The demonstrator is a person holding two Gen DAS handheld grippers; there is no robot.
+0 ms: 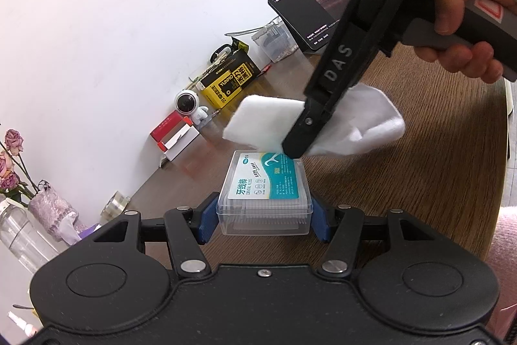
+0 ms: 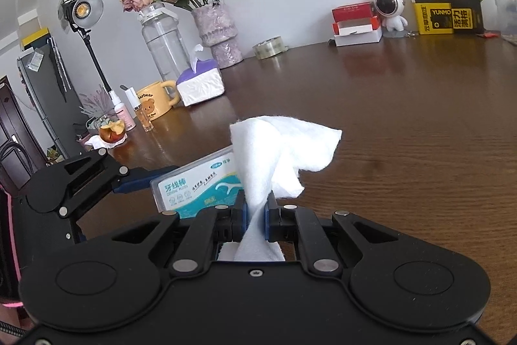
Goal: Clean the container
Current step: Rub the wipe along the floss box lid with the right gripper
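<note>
- The brown wood-grain table (image 2: 404, 125) runs under everything; along its far edge by the white wall I see a yellow-and-black cardboard box (image 2: 447, 16), a small white astronaut figure (image 2: 391, 9) and a clear roll of tape (image 2: 269, 47).
- My left gripper (image 1: 265, 220) has its blue pads pressed against the two short sides of the clear rectangular plastic dental-floss box with a teal-and-white label (image 1: 266, 196), holding it above the table with the label facing up.
- My right gripper (image 2: 257, 217) is pinched tight on a crumpled white cleaning cloth (image 2: 281, 151); my hand (image 1: 462, 18) wraps its handle.
- In the left wrist view the cloth hangs just over the far edge of the floss box's lid; I cannot tell whether it touches.
- In the right wrist view the box sits just left of the cloth, partly hidden behind it.
</note>
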